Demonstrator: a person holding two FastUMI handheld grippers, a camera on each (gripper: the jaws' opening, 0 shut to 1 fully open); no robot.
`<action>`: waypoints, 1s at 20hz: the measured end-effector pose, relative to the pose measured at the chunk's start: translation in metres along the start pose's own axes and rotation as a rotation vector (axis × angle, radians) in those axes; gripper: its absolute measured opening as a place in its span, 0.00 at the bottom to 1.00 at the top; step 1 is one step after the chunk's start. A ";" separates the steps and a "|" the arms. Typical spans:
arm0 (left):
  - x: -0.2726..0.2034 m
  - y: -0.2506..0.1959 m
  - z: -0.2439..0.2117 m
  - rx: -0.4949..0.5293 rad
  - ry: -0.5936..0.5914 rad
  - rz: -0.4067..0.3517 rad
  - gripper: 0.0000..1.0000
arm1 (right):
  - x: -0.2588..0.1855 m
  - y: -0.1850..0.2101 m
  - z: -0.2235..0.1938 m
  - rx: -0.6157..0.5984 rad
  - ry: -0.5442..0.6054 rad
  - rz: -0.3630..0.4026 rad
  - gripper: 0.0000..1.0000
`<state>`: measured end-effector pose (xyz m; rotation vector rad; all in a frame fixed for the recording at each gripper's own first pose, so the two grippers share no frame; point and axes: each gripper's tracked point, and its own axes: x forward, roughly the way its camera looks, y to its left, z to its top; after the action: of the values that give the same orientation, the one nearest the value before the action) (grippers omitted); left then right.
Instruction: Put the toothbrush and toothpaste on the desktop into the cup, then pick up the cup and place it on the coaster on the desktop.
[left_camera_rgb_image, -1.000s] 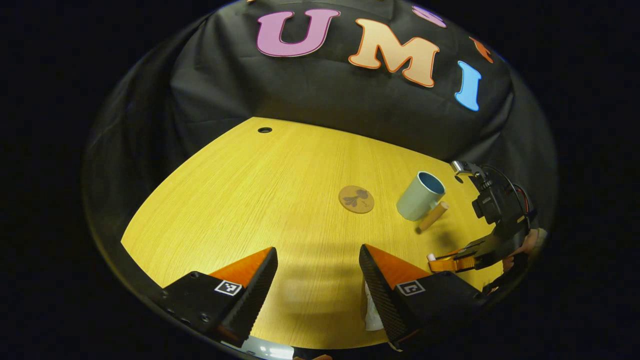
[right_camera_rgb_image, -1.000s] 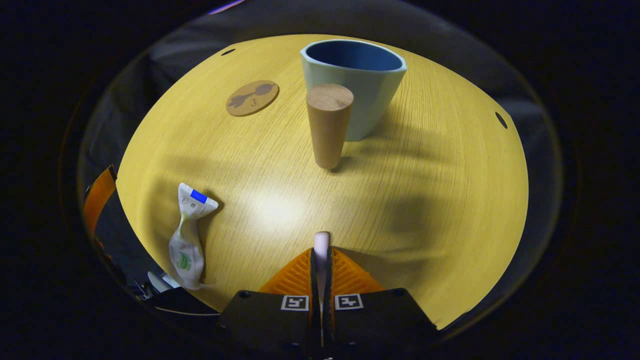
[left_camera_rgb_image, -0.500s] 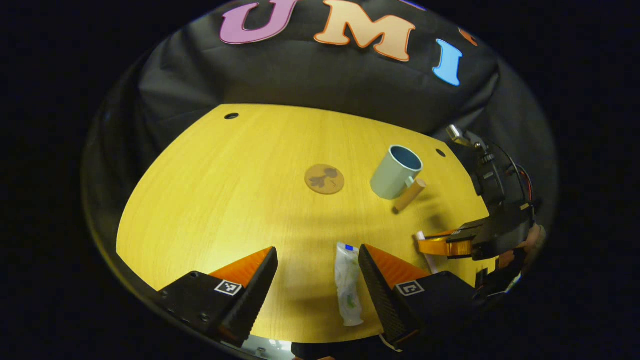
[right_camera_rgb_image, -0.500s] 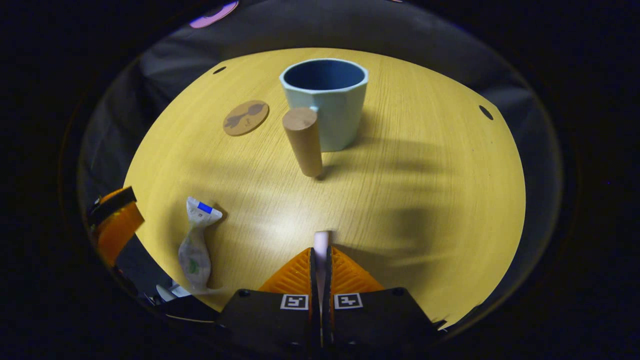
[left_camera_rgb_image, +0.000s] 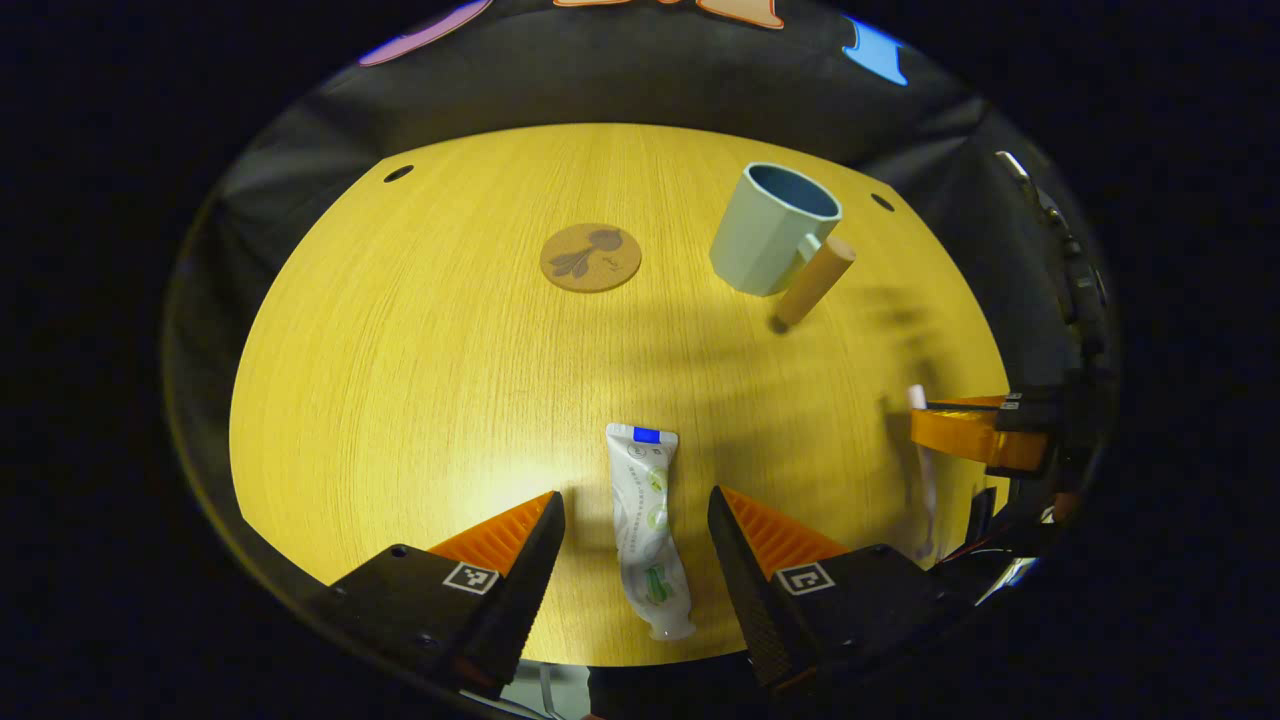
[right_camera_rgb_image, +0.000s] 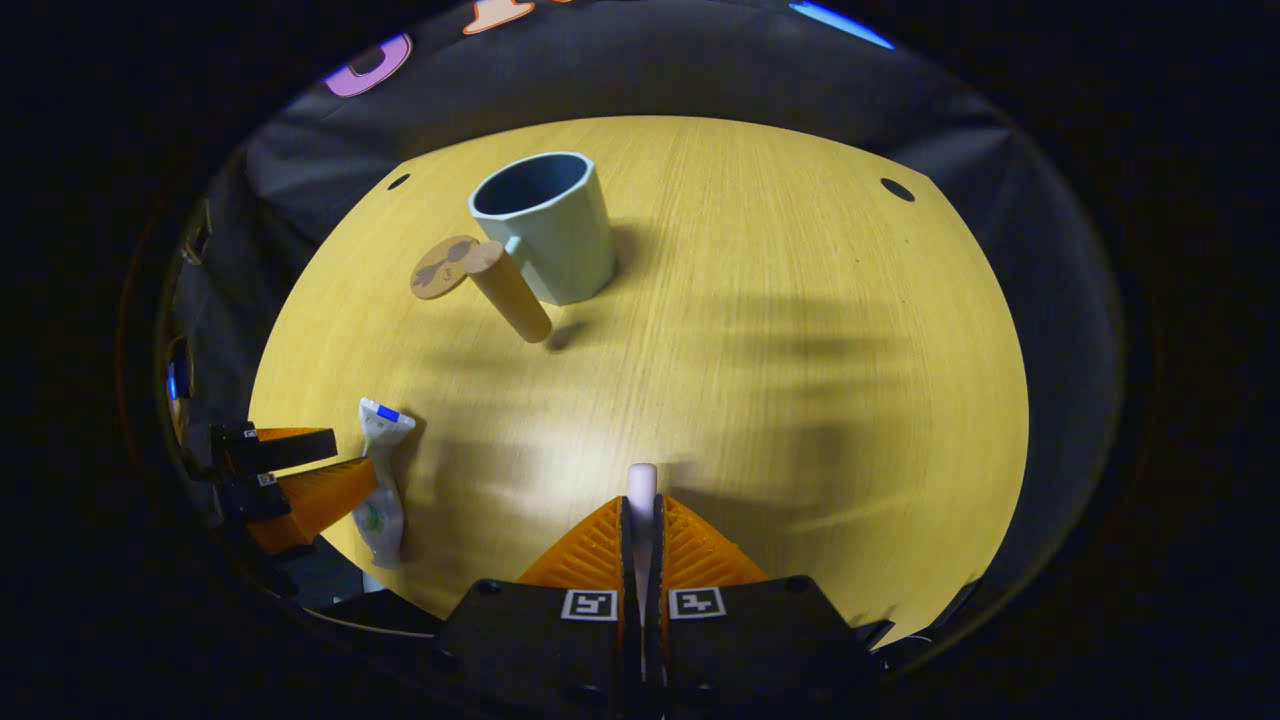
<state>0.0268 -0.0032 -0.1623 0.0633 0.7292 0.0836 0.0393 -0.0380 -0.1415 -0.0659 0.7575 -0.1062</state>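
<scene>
A white toothpaste tube (left_camera_rgb_image: 645, 530) lies flat on the yellow desktop (left_camera_rgb_image: 420, 340), between the two fingers of my open left gripper (left_camera_rgb_image: 635, 497), which straddles it without pressing. My right gripper (right_camera_rgb_image: 640, 505) is shut on a pale toothbrush (right_camera_rgb_image: 641, 482) whose end pokes out past its fingertips. The pale blue cup (right_camera_rgb_image: 550, 235) with a wooden peg handle (right_camera_rgb_image: 508, 290) stands upright far ahead and left of it. The round brown coaster (left_camera_rgb_image: 590, 257) lies left of the cup (left_camera_rgb_image: 775, 230). In the right gripper view, the left gripper (right_camera_rgb_image: 345, 462) sits at the toothpaste (right_camera_rgb_image: 380, 480).
Small dark holes (left_camera_rgb_image: 398, 173) (left_camera_rgb_image: 881, 202) mark the desktop's far corners. The right gripper (left_camera_rgb_image: 925, 425) with the toothbrush (left_camera_rgb_image: 922, 470) hovers at the desktop's right edge. Black cloth walls the booth behind the desktop.
My left gripper has moved forward and tilted down, so the toothpaste now lies between its open fingers. The right gripper, still holding the toothbrush, has drawn back and turned right of the cup.
</scene>
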 end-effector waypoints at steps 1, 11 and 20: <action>0.005 0.000 -0.001 -0.008 0.017 0.008 0.83 | -0.001 -0.005 -0.003 0.005 0.003 -0.004 0.05; 0.025 0.005 -0.011 -0.108 0.128 0.094 0.31 | -0.002 -0.038 -0.013 0.047 0.014 -0.007 0.05; 0.017 0.000 -0.002 -0.182 0.040 -0.015 0.07 | -0.002 -0.033 0.001 0.058 -0.023 0.014 0.04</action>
<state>0.0380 -0.0017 -0.1747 -0.1176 0.7596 0.1364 0.0358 -0.0708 -0.1364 -0.0063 0.7314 -0.1138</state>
